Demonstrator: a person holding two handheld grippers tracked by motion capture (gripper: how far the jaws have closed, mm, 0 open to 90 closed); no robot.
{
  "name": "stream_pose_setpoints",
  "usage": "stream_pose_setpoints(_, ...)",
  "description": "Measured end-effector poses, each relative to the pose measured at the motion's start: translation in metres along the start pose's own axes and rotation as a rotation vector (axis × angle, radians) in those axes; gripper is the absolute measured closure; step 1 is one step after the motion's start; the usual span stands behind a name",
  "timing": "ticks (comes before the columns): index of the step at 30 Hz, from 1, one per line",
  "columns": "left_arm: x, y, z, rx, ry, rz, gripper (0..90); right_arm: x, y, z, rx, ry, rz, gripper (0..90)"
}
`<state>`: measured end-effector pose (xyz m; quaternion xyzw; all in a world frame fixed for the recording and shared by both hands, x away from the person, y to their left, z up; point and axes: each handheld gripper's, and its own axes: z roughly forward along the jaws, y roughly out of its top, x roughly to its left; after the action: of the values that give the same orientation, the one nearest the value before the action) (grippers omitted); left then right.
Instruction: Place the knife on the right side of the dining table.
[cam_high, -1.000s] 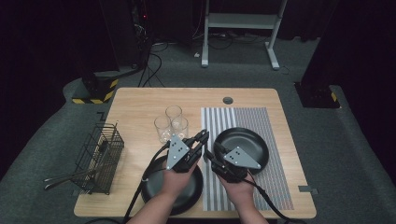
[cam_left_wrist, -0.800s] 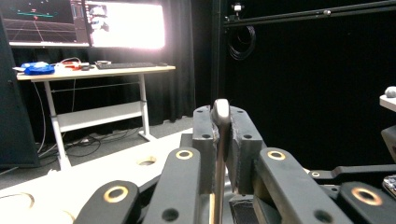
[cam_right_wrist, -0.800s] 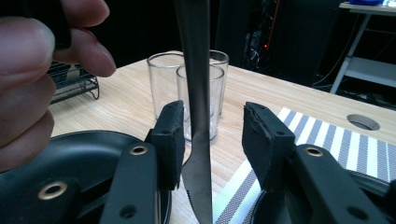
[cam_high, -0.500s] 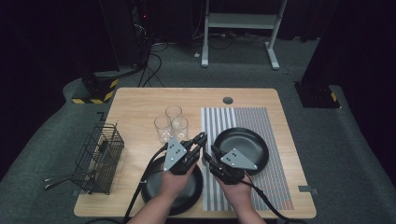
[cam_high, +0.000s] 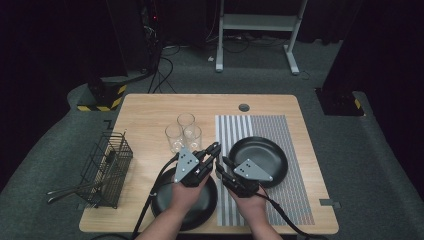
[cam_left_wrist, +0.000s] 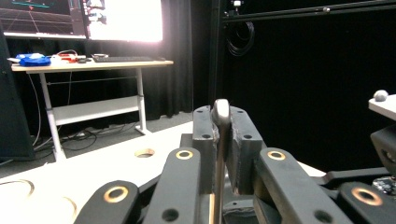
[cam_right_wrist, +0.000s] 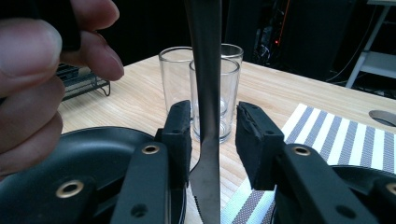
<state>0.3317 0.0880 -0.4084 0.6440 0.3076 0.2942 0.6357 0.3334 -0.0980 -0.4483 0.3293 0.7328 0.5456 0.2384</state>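
Pale wooden table (cam_high: 150, 107) under dark room, desk and lit screens far behind.

At centre, left gripper (cam_high: 215, 147): clamped together on the handle end of a knife (cam_left_wrist: 221, 109), thin metal edge pinched between the pads. Hangs the blade downward, straight through the gap of the right gripper (cam_right_wrist: 214, 135). Right gripper (cam_high: 220, 162) jaws apart, just been closing, with the serrated knife (cam_right_wrist: 208, 70) between them; a sliver of daylight on either side, so not yet pressing (judged from the right gripper view, where the gap is plain).

Outward from the two gripper tips: three empty glasses (cam_high: 183, 132) at eleven o'clock, standing close together; one dark plate (cam_high: 206, 207) at six o'clock under the left hand; a second dark plate (cam_high: 267, 150) at three o'clock, resting on a striped mat (cam_high: 272, 127); a wire basket (cam_high: 107, 167) at nine o'clock near the table edge, with more cutlery handles poking out of it.

Progress, as a judgement: knife lifted out and carried to mid-table, passing from one gripper to the other under way. Left to do: close fully on the blade, let go with the left, set the knife beside a plate.

Against the earlier frames: both hands in nearly the same spot, plates, glasses and basket unmoved; only the narrower right jaws differ.
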Motion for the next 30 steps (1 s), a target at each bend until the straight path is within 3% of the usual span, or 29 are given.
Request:
stream_pose_setpoints(19,-0.001,0.002,0.001,0.015,-0.013,0.01,82.3,-0.002,-0.002,0.014,-0.002,0.022,0.006,78.3)
stream_pose_setpoints(24,0.003,-0.003,-0.002,0.02,-0.029,0.002,72.5,-0.002,-0.002,0.014,-0.006,0.02,0.006,78.4)
stream_pose_setpoints(30,0.007,-0.014,-0.003,0.049,-0.034,-0.014,69.4,-0.003,-0.002,0.016,-0.009,0.022,0.008,78.4)
